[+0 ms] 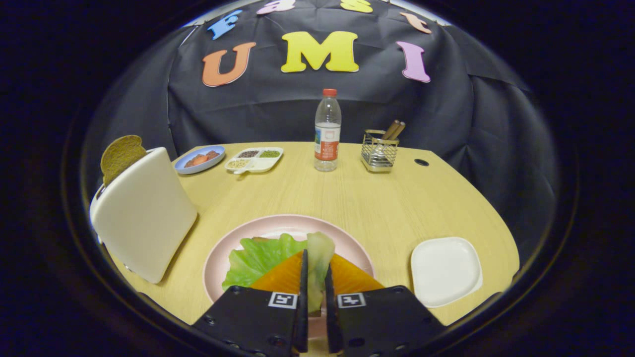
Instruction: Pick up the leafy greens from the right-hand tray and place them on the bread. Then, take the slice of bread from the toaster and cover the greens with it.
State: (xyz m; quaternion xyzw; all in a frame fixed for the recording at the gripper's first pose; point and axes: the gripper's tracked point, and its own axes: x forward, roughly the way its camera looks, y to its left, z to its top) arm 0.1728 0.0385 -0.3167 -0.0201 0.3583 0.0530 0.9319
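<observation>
- The gripper [314, 277], bottom centre of the frame, has its two fingers drawn close together and clamped on a pale green leaf [318, 263] that stands upright between them.
- Just ahead of the fingers, a pink round plate [225, 255] sits at lower centre on the light wooden table [347, 198]; a broader spread of leafy greens [258, 258] lies across it, with the edge of a slice of bread [260, 239] peeking out beneath at the leaf's far side.
- To the lower right, a white square tray [445, 270] sits just beside the plate.
- At the left of the frame, a white toaster [144, 213] stands on the table's edge, a brown slice of bread [119, 156] sticking up from its top.
- Farther back, upper left of centre, a blue dish [199, 159] holds reddish food, and next to it is a white divided tray [254, 159] with small portions in its compartments.
- At the table's far centre stands a clear water bottle [327, 131] with a red cap, and to its right a wire basket [379, 151] holding wooden sticks.
- A small dark hole [421, 162] marks the tabletop beyond the basket.
</observation>
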